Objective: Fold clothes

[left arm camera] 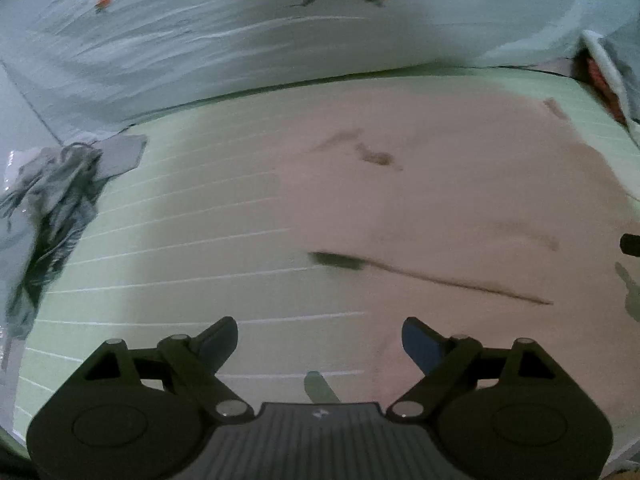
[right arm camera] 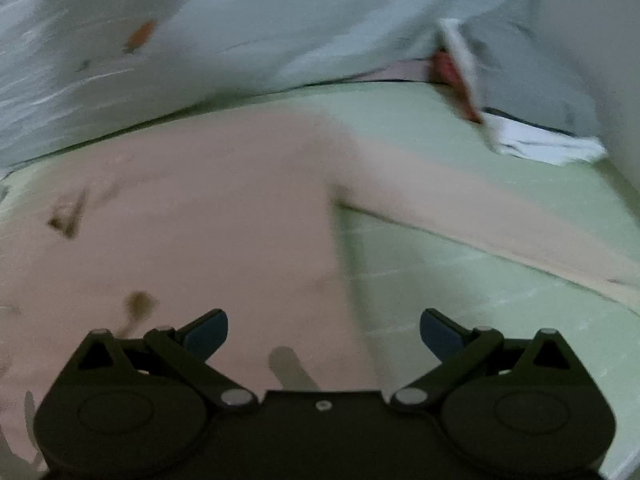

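Observation:
A pale pink garment point(left arm camera: 440, 200) lies spread flat on a light green striped mat point(left arm camera: 180, 220). In the right wrist view the garment point(right arm camera: 200, 220) shows its body and a sleeve point(right arm camera: 480, 216) that runs out to the right. My left gripper point(left arm camera: 320, 344) is open and empty, above the garment's left edge. My right gripper point(right arm camera: 324, 336) is open and empty, above the garment's right side edge below the sleeve. A dark part at the right edge of the left wrist view point(left arm camera: 631, 244) may be the right gripper.
A white sheet with orange carrot prints point(left arm camera: 280, 20) rises behind the mat. A grey patterned crumpled cloth point(left arm camera: 52, 200) lies at the mat's left edge. A white and red folded cloth point(right arm camera: 520, 136) lies at the back right corner.

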`<state>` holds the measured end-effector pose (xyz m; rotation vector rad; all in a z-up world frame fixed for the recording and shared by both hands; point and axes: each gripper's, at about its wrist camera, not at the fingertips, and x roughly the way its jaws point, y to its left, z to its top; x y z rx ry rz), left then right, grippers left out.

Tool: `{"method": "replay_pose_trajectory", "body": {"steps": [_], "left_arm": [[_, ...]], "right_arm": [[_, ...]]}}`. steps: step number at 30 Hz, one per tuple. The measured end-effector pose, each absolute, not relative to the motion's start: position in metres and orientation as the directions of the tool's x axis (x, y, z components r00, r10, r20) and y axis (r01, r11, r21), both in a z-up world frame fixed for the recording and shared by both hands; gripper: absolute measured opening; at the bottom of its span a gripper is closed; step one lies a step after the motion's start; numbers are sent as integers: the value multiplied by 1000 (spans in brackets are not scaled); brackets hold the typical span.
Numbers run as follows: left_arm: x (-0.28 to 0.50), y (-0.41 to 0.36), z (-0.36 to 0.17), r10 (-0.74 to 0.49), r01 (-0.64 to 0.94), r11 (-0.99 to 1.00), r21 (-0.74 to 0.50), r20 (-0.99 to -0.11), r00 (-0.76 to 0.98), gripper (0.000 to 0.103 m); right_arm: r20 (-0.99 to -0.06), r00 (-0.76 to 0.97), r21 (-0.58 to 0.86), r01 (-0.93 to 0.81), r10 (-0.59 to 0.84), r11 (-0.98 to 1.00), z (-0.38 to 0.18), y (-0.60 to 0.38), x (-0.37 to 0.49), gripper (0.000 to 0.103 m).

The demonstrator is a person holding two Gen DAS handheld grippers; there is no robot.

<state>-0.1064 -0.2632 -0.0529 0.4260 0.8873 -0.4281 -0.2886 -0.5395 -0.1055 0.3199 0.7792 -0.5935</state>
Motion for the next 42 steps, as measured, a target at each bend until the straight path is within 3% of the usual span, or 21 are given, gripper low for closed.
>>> {"method": "replay_pose_trajectory", "body": {"steps": [8, 10, 14, 18, 21, 23, 25, 39, 42], "left_arm": [[-60, -213, -51, -189, 548, 815, 186, -809, 556, 91], [-52, -202, -50, -187, 562, 801, 204, -808, 559, 91], [-36, -177, -49, -183, 567, 793, 223, -801, 570, 91], [-29, -156, -53, -170, 570, 790, 228, -811, 560, 91], [-28, -148, -53, -160, 565, 791, 234, -812, 561, 91], [-27, -146, -53, -153, 553, 801, 231, -814, 561, 91], [-28, -150, -52, -153, 543, 810, 223, -813, 562, 91], [-78, -237, -49, -159, 482, 862, 160, -816, 556, 91], [-89, -258, -49, -144, 452, 878, 157, -814, 563, 91]], "right_arm": [[-749, 560, 68, 595, -353, 801, -103, -481, -238, 100], [-731, 583, 110, 614, -355, 781, -102, -471, -235, 88], [-718, 597, 159, 641, -358, 751, -108, -448, -227, 75], [-733, 579, 186, 675, -356, 714, -119, -433, -220, 50], [-731, 580, 180, 673, -360, 717, -122, -426, -216, 41], [-731, 581, 168, 661, -357, 731, -123, -425, -215, 29], [-735, 586, 164, 642, -342, 749, -122, -426, -215, 5], [-644, 718, 191, 484, -262, 854, -74, -511, -227, 3], [-615, 730, 213, 517, -297, 829, -65, -560, -237, 3]]}}
